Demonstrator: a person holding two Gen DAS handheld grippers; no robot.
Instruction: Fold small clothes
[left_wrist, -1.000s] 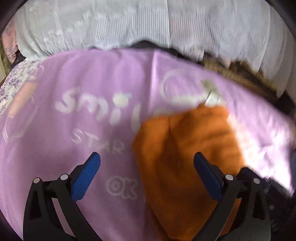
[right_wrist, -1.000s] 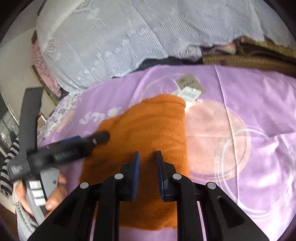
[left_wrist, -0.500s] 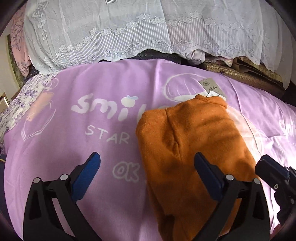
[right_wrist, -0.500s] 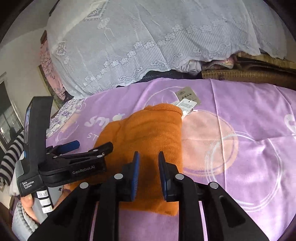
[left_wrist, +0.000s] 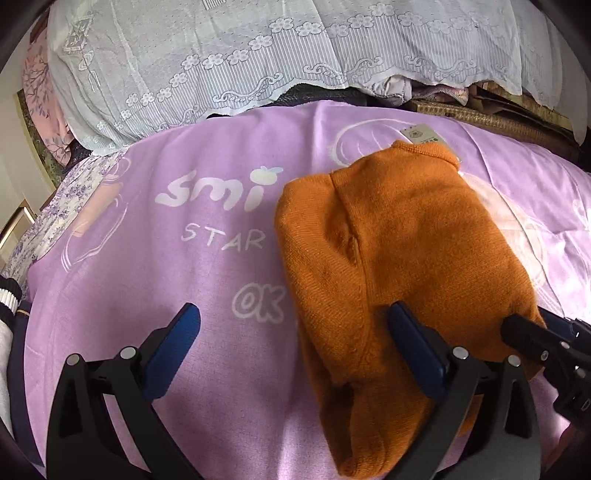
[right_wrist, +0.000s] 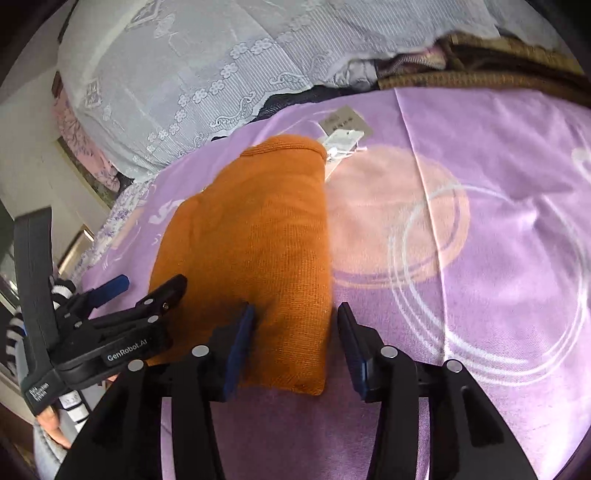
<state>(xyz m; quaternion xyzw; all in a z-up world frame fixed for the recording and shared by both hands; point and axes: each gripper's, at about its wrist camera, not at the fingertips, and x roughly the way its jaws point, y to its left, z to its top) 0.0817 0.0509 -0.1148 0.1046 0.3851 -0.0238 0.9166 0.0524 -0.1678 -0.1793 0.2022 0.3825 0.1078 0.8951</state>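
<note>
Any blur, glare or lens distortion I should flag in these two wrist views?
Left wrist view: sharp, with strong fisheye bending and dark corners; sunlight washes out the purple sheet beside the orange sweater. Right wrist view: slightly soft, same barrel distortion, bright patch on the sheet's right side, paper tags partly overexposed.

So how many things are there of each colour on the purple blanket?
Orange: 1, the folded sweater
White: 1, a paper tag
Brownish grey: 1, a second tag
Total: 3
</note>
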